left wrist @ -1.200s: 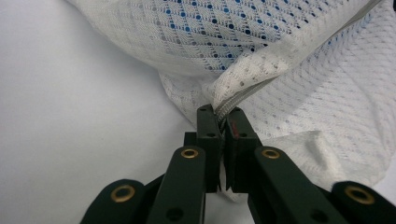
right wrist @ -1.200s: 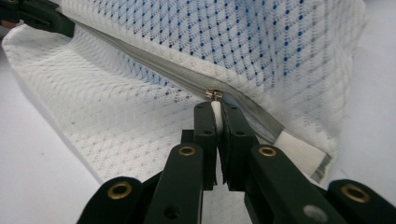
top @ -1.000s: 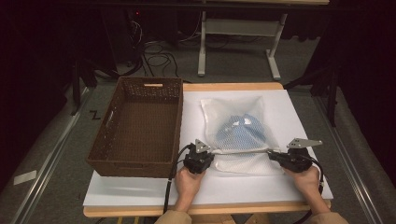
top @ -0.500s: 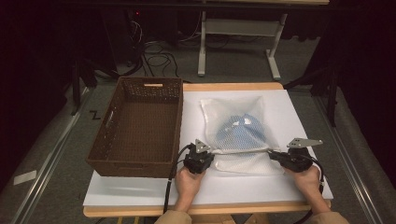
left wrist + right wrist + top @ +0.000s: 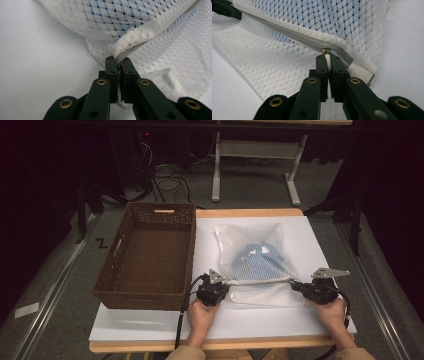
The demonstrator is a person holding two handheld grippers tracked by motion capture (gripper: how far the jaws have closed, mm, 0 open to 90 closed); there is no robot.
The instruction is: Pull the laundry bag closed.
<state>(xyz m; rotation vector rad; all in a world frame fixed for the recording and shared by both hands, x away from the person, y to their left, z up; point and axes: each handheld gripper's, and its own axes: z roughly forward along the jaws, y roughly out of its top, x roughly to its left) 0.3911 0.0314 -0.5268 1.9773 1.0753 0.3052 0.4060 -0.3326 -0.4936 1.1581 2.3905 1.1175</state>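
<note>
A white mesh laundry bag [image 5: 252, 257] with blue dotted cloth inside lies on the white table top [image 5: 310, 237]. Its grey zipper runs along the near edge. My left gripper [image 5: 223, 287] is shut on the zipper's left end, where mesh bag [image 5: 140, 37] and zipper tape bunch between the jaws of the left gripper [image 5: 119, 62]. My right gripper [image 5: 294, 284] is shut on the white zipper pull [image 5: 327, 57] at the right end of the mesh bag [image 5: 317, 22]; the right gripper [image 5: 328, 60] has its jaws pressed together around it. Between the two grippers the zipper is stretched taut.
A brown wicker basket [image 5: 127, 290] stands empty on the left side of the table, its wall close to my left gripper. Cables and table legs [image 5: 216, 175] lie on the floor beyond the far edge. Bare white surface lies right of the bag.
</note>
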